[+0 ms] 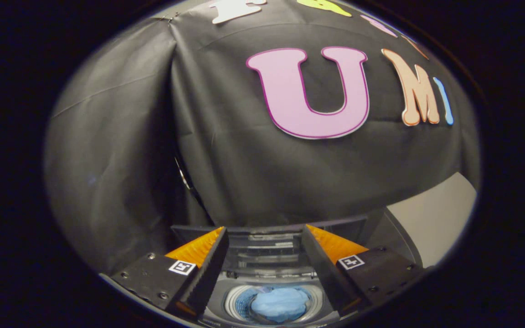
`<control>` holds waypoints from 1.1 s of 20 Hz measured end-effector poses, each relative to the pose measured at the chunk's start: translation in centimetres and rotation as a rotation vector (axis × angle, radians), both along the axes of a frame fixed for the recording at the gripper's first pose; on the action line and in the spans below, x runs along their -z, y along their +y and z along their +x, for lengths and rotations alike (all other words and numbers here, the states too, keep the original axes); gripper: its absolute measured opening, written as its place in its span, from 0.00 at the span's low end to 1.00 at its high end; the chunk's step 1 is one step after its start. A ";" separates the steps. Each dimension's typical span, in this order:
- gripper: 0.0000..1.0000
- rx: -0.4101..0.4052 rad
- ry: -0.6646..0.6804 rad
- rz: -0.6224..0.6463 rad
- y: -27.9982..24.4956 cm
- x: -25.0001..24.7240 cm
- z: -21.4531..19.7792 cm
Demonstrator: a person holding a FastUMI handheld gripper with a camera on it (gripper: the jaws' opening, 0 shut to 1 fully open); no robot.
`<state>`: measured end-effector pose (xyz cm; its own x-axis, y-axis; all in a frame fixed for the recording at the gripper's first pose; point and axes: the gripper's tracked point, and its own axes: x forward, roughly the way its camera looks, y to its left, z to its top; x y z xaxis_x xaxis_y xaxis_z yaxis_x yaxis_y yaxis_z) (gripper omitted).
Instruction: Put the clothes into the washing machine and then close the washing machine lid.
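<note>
While the gripper [265, 237] hovers with fingers apart, blue clothes [280, 304] sit inside the washing machine [271, 278] below, lid [267, 248] raised behind.

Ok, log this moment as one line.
gripper: open, holding nothing | blue clothes: in drum | washing machine: lid open, below fingers | left: close lid

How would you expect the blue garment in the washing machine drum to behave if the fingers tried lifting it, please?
The blue garment sits bunched and rumpled, so it is probably floppy and would drape. It looks light. The open gripper holds nothing.
</note>
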<state>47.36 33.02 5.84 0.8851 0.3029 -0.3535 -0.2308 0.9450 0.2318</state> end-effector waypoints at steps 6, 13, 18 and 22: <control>0.97 0.048 -0.155 -0.141 -0.5 1.7 4.0; 0.98 0.091 -0.132 -0.103 1.7 5.5 6.3; 0.98 0.074 -0.251 -0.077 1.7 4.8 6.4; 0.98 0.070 -0.259 -0.077 1.4 4.5 5.4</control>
<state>52.79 34.41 1.31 0.9667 0.2187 -0.1327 -0.2063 0.9733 0.1006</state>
